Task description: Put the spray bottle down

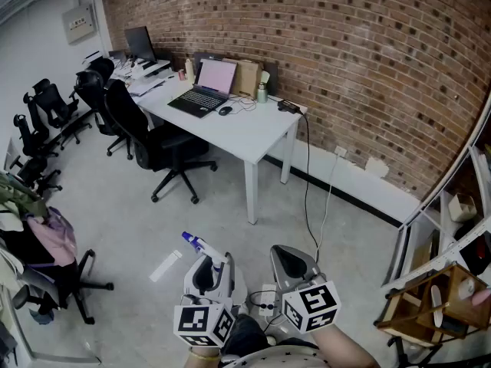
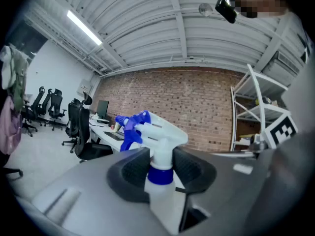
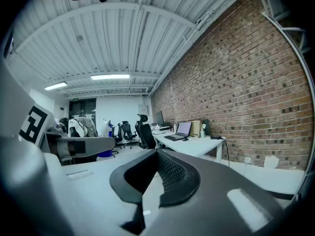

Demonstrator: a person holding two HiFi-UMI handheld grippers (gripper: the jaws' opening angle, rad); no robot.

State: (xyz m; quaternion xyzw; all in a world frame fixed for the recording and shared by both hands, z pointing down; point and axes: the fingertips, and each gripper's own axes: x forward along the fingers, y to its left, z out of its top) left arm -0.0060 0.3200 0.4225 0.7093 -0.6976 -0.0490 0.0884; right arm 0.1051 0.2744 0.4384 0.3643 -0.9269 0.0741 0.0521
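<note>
**Spray bottle gripped at the neck by the left gripper**

The spray bottle [image 2: 158,146] is clamped in the left gripper [image 2: 160,170], with both pads pressed on its neck by the blue collar. The white and blue trigger head is seen above the jaws, its nozzle pointed forward and to the left, and the pale body is seen below them. In the head view the bottle is held in the air over the floor [image 1: 138,213] and is rested on nothing.

The right gripper [image 3: 156,175] is held just to the right of the left one. Its jaws are closed together, and nothing is seen between them.

A white desk [image 1: 253,133] with an open laptop [image 1: 205,87] is seen well ahead of both grippers, set against the brick wall [image 1: 345,52]. A black office chair [image 1: 157,140] stands ahead and to the left.
</note>
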